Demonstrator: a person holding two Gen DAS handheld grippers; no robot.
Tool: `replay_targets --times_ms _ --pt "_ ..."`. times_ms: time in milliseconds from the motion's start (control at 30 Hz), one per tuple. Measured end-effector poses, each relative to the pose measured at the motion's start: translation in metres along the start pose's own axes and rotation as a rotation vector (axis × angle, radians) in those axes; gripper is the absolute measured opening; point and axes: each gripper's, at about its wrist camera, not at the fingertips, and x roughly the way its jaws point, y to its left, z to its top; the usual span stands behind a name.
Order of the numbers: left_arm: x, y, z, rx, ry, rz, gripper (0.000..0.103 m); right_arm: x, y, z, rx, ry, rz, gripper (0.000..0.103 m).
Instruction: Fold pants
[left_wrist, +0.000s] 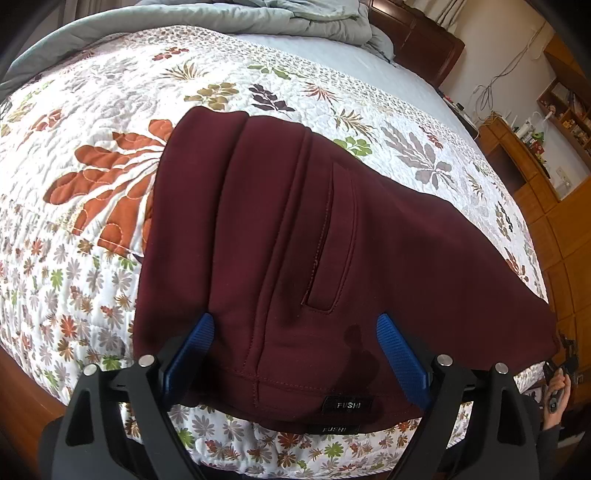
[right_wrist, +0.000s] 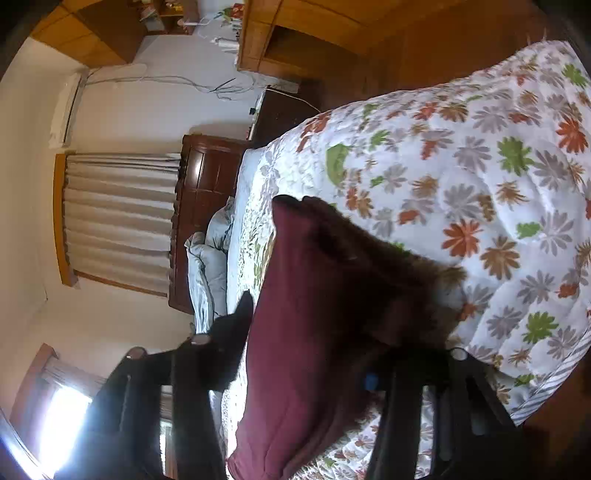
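The maroon pants lie on the floral quilt, near its edge. The left gripper stands wide over their near hem, blue pads apart.

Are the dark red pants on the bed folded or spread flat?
Folded. The pants lie doubled on the quilt: two FUSHI labels are stacked at the near edge, one layer over another.

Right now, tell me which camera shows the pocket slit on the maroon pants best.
The left wrist view: the pocket slit lies sharp and unobstructed on the maroon pants, above the open left gripper. The right wrist view shows only blurred, bunched fabric; no pocket can be made out.
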Motion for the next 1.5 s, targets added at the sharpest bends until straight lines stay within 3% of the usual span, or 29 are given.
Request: replay_targets --times_ms 67,100,200,833,1500 --pt "-0.001 0.001 0.0 -0.004 -0.001 -0.007 0.09 -0.001 -0.005 0.0 0.002 0.0 -0.013 0.032" --pt "-0.001 0.001 0.0 -0.006 -0.003 -0.01 0.09 -0.002 -0.007 0.0 0.002 0.0 -0.023 0.022" --pt "-0.002 0.002 -0.001 -0.005 -0.007 -0.013 0.09 -0.005 -0.011 0.0 0.008 0.001 -0.043 0.017" --pt "-0.01 0.01 -0.002 -0.043 -0.028 -0.086 0.09 0.007 0.085 -0.005 -0.229 -0.045 -0.156 0.016" --pt "-0.021 0.022 -0.006 -0.087 -0.075 -0.192 0.09 0.013 0.204 -0.07 -0.631 -0.08 -0.276 0.016"
